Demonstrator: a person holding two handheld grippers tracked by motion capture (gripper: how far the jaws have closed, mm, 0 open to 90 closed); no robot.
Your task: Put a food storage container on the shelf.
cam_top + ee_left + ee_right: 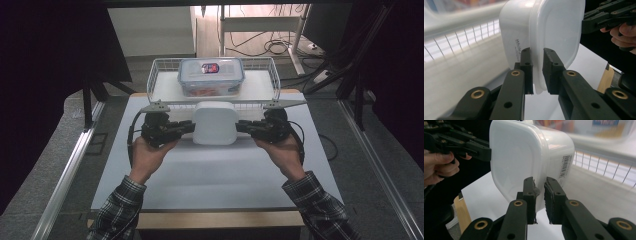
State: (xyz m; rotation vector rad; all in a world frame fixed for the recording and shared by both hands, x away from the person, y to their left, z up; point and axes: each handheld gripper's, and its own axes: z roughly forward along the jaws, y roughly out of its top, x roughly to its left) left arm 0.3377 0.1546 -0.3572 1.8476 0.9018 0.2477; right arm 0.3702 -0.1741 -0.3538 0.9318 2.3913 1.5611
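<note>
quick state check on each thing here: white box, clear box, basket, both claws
white box: lid on, held off the table by its rim on both sides
clear box: lid on, sitting in the basket
basket: upright on the table, holding the clear box
left claw: shut on the white box's rim
right claw: shut on the white box's rim

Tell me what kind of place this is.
Probably a lab or recording workspace, not a kitchen: a white table ringed by black curtains, loose cables on the floor, and a wire basket staged for handling.
</note>
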